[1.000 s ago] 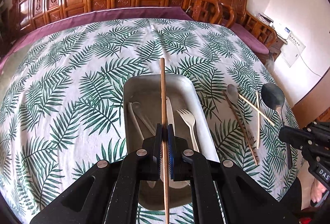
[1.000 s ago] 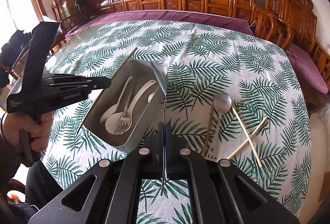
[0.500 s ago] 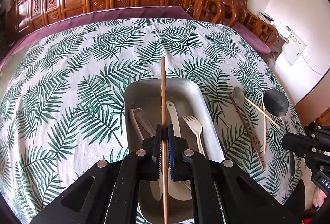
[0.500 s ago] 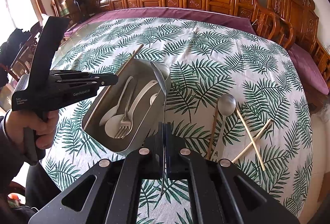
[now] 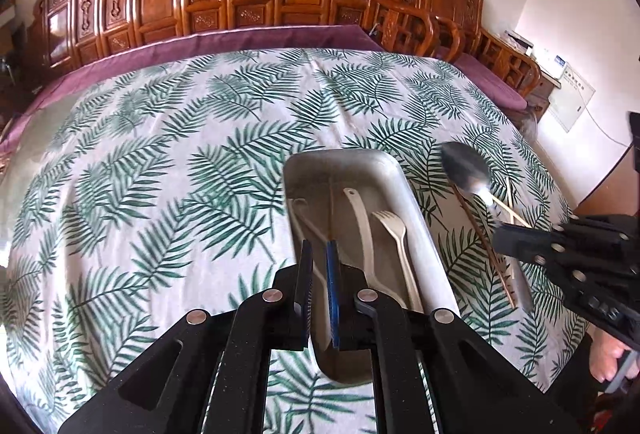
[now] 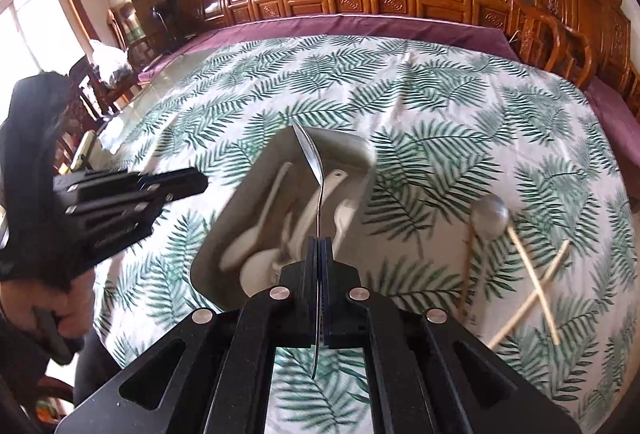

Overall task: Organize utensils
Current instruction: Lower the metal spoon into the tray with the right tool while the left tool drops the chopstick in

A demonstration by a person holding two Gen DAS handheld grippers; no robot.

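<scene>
My left gripper (image 5: 318, 250) hangs over the near end of the metal tray (image 5: 420, 218), its blue pads a little apart with nothing between them. A brown chopstick (image 5: 331, 206) lies in the tray beside a white fork (image 5: 394, 230) and white spoons (image 5: 360, 218). My right gripper (image 6: 319, 246) is shut on the handle of a metal spoon (image 6: 310, 154), whose bowl points up over the tray (image 6: 360, 150). From the left wrist, the right gripper (image 5: 496, 234) and its spoon (image 5: 466, 166) sit just right of the tray.
On the leaf-print cloth right of the tray lie another metal spoon (image 6: 490, 212), a brown chopstick (image 6: 468, 254) and two crossed pale chopsticks (image 6: 536, 274). Carved wooden chairs line the far side. A hand (image 6: 68, 294) holds the left gripper (image 6: 200, 182) at the tray's left.
The left gripper's pads have parted and the brown chopstick they held now lies in the tray. The right gripper has carried its spoon closer, over the tray.
</scene>
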